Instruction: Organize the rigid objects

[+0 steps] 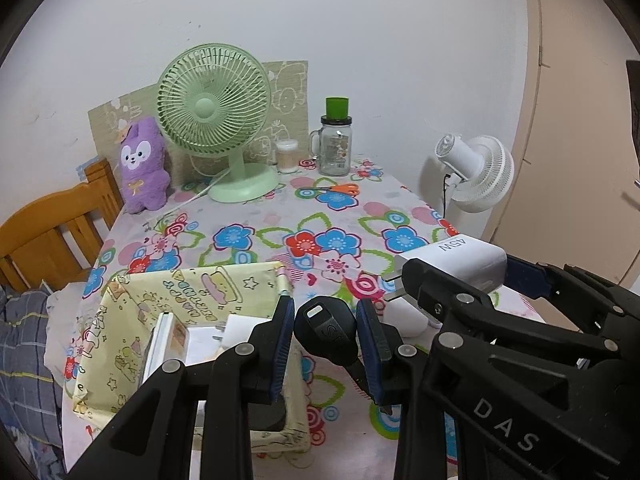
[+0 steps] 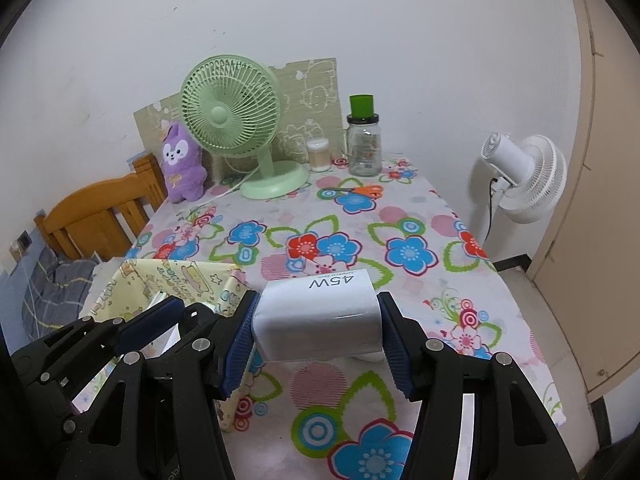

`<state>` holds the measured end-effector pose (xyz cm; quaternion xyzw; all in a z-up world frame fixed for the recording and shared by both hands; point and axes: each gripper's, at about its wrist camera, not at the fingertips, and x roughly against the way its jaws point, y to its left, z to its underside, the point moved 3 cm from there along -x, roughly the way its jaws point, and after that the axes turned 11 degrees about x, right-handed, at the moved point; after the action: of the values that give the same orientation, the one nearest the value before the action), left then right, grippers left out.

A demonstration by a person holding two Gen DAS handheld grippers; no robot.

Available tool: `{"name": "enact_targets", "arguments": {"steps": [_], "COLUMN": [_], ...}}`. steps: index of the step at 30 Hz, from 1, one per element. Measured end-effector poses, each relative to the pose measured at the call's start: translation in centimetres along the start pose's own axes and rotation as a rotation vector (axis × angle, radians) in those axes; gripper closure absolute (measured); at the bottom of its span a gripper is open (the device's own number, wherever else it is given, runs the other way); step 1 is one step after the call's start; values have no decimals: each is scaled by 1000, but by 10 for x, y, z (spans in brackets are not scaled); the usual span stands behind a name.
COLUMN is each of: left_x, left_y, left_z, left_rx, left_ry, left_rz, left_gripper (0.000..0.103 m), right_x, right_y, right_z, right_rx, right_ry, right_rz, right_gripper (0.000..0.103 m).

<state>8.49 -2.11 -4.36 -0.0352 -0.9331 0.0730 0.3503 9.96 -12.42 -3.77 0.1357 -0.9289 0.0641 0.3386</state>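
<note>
My left gripper (image 1: 326, 330) is shut on a round black object (image 1: 330, 330) and holds it just right of the yellow patterned storage box (image 1: 192, 292). The box holds a white plug (image 1: 236, 326) and other small items. My right gripper (image 2: 316, 330) is shut on a white 45W charger (image 2: 320, 316), above the table and right of the box (image 2: 176, 280). The right gripper (image 1: 452, 276) with the charger (image 1: 460, 256) also shows in the left wrist view, and the left gripper's blue pad (image 2: 152, 320) shows in the right wrist view.
A flowered tablecloth (image 2: 360, 220) covers the table. At the back stand a green fan (image 1: 216, 120), a purple plush (image 1: 142, 164), a small cup (image 1: 287, 156) and a glass jar with a green lid (image 1: 336, 140). Orange scissors (image 1: 336, 189) lie near. A white fan (image 1: 476, 168) stands at the right, a wooden chair (image 1: 60, 228) at the left.
</note>
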Motion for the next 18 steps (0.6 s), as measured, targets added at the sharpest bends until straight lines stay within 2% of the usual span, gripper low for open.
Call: {"name": "enact_targets", "arguments": {"steps": [18], "left_x": [-9], "left_y": [38], "left_z": [-5], "left_rx": [32], "left_ry": [11], "left_rz": [-25], "left_gripper": [71], "right_x": [-24], "right_y": [33], "right_z": [-13], "right_rx": [30], "right_ry": [22], "right_rz": [-25], "right_gripper": [42]}}
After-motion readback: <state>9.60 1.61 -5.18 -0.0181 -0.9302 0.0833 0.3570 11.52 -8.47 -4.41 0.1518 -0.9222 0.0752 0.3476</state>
